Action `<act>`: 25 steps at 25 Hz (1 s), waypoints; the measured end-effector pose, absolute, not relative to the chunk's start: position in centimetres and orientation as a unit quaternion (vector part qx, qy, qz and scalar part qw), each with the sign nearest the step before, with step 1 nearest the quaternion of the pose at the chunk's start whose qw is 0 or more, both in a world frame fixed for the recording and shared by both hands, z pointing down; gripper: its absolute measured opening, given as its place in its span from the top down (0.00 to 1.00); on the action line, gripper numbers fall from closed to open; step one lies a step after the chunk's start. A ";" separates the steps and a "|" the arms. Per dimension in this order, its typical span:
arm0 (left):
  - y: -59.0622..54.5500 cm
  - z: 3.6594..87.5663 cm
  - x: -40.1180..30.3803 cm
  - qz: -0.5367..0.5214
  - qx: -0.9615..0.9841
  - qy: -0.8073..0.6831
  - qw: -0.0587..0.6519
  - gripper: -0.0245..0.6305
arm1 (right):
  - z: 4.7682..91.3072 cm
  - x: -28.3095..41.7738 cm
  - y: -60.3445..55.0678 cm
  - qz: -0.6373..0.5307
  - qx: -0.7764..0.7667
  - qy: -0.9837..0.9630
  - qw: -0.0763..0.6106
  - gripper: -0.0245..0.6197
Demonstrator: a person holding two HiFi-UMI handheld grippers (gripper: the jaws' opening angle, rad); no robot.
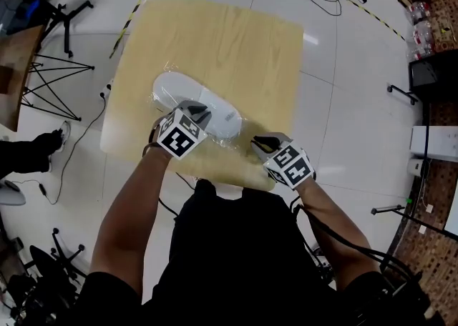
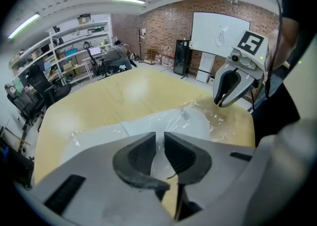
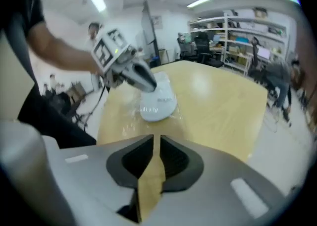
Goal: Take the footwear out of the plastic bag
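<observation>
One piece of white footwear point(image 1: 192, 99) lies flat on the pale wooden desk point(image 1: 215, 31), sealed inside one clear plastic bag point(image 1: 232, 144). It is smooth, slim and slipper-like with rounded ends, and the film crinkles and shines around it, loosest at the near right end. Small dark print shows on the end facing the right gripper view, too blurred to read. Whether a second piece sits under the first cannot be told.

From the head view its long axis runs diagonally, from the far left toward the near right. One rounded end points to the desk's far left side and the other toward the person. Which end is the toe cannot be told.

Two grippers are in sight. The left gripper point(image 1: 197, 112) rests down on the near end of the bagged footwear. In its own view the jaws stand a narrow slit apart, with the white footwear point(image 2: 190, 120) and film point(image 2: 220, 116) showing through the gap and nothing visibly pinched. The right gripper point(image 1: 262, 143) hangs over the desk's near edge, just beside the bag's loose end and apart from the footwear. Its jaws are almost together, and only bare desk wood shows through the thin gap.
</observation>
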State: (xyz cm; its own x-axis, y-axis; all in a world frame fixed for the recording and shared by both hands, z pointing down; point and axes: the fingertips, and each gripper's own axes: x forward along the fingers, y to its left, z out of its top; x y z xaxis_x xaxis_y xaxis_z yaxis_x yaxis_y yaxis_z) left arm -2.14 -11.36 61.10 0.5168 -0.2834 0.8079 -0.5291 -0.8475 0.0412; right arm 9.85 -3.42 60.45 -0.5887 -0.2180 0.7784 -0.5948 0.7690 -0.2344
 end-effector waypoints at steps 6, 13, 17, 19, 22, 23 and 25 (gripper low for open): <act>-11.3 60.5 -2.2 0.396 0.865 -0.261 0.164 0.88 | 60.7 7.8 -6.2 0.502 0.258 -0.804 0.185 0.89; -11.5 59.2 -2.3 0.351 0.872 -0.286 0.188 0.91 | 61.1 6.8 -6.6 0.512 0.273 -0.789 0.199 0.83; -11.7 58.6 -2.6 0.345 0.871 -0.290 0.193 0.93 | 61.4 7.1 -6.0 0.489 0.283 -0.787 0.248 0.76; -11.7 58.5 -2.6 0.338 0.873 -0.291 0.197 0.93 | 61.6 7.2 -5.8 0.485 0.287 -0.785 0.257 0.74; -11.7 58.3 -2.6 0.327 0.875 -0.291 0.207 0.93 | 61.7 6.8 -6.4 0.501 0.288 -0.779 0.244 0.73; -11.7 58.3 -2.6 0.325 0.875 -0.290 0.210 0.93 | 61.7 6.6 -6.6 0.506 0.287 -0.778 0.240 0.73; -11.5 58.3 -2.5 0.323 0.876 -0.286 0.215 0.93 | 61.7 6.2 -7.0 0.512 0.285 -0.775 0.236 0.73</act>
